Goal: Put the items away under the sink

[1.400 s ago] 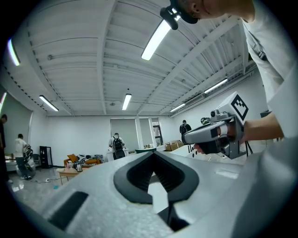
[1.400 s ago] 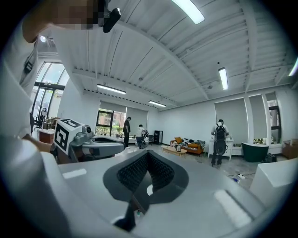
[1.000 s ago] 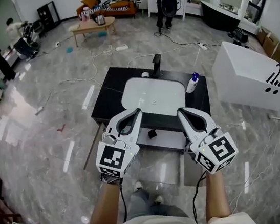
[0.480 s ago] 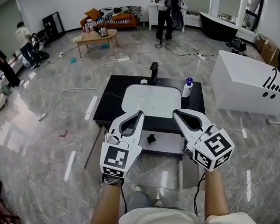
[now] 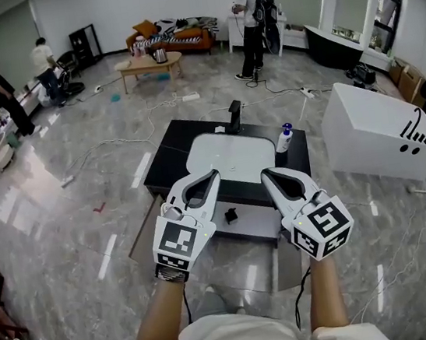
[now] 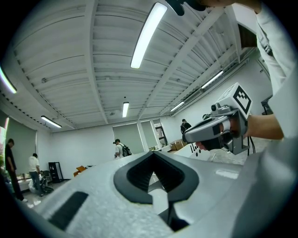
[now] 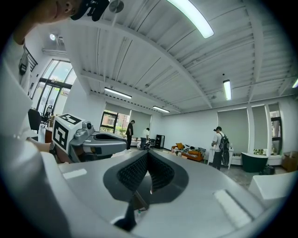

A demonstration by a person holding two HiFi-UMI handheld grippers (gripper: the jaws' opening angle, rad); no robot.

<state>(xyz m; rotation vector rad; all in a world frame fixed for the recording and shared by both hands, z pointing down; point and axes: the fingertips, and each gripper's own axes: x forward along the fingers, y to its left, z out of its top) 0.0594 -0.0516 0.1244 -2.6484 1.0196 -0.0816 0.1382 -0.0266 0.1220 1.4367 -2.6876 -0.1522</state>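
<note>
Both closed, empty: left tongs (image 5: 212, 172), right tongs (image 5: 264, 174); dark item (image 5: 231, 215) near sink (image 5: 230, 151) unidentifiable.

The bench (image 5: 165, 155) is coloured black, and the sink (image 5: 230, 151) set in it is white. The bottle (image 5: 283, 139) is white with a blue cap. The floor (image 5: 86, 214) is patterned in grey, like marble. Black-and-white squares are printed on the pale grey left hand-held gripper (image 5: 212, 173) and right hand-held gripper (image 5: 264, 174).
</note>
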